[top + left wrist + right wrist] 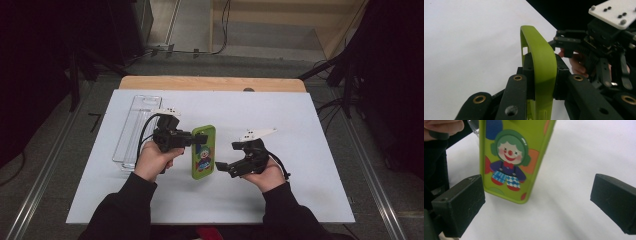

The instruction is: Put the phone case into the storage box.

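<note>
Over the white table (300, 150), one green phone case (203, 151) with a clown print hangs clamped by its edge in the left gripper (189, 138), pads tight on both faces. One clear plastic box (136, 127) lies just left. Right gripper (226, 167), jaws spread wide, holds nothing, just beside the case.

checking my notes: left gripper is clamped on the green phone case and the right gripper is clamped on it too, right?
Half right. The left gripper is shut on the green phone case, as the left gripper view shows. The right gripper is not: in the right gripper view its jaws stand wide apart, with the case beyond them and untouched.
</note>
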`<state>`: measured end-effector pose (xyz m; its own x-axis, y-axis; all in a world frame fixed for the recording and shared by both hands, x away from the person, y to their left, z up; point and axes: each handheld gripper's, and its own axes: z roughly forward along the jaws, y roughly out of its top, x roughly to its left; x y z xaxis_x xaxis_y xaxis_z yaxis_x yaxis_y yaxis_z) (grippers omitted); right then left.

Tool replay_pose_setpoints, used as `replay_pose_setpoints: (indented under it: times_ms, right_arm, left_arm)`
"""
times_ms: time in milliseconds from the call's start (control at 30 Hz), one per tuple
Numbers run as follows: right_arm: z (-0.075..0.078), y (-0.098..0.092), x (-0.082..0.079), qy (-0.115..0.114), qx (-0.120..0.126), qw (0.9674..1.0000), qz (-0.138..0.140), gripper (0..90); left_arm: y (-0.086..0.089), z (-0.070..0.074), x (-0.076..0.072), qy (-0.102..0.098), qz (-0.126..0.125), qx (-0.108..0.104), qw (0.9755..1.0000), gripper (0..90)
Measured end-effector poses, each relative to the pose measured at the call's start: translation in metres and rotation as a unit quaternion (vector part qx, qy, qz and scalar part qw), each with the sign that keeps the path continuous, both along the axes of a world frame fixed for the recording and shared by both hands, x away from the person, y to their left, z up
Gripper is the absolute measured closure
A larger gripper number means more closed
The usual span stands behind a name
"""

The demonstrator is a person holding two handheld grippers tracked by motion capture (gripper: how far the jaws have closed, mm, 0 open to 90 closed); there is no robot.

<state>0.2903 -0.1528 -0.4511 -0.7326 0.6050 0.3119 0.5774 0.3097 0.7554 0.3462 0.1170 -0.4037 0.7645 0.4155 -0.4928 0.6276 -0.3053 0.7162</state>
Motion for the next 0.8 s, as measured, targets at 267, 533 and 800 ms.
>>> replay_pose_setpoints:
  times_ms: [267, 533, 800]
  right_arm:
    - [0.008, -0.005, 0.003, -0.003, -0.004, 0.9997, 0.025, 0.0]
    - [0.016, -0.011, 0.009, -0.016, -0.006, 0.9989, 0.043, 0.0]
    - [0.023, -0.021, 0.014, -0.025, 0.007, 0.9984, 0.05, 9.7]
  left_arm:
    - [0.0, 0.002, -0.004, -0.008, -0.03, -0.002, 0.9995, 77.9]
    - [-0.002, 0.002, -0.007, -0.018, -0.06, -0.003, 0.998, 77.8]
    - [-0.004, 0.0, -0.008, -0.026, -0.079, 0.0, 0.9966, 77.9]
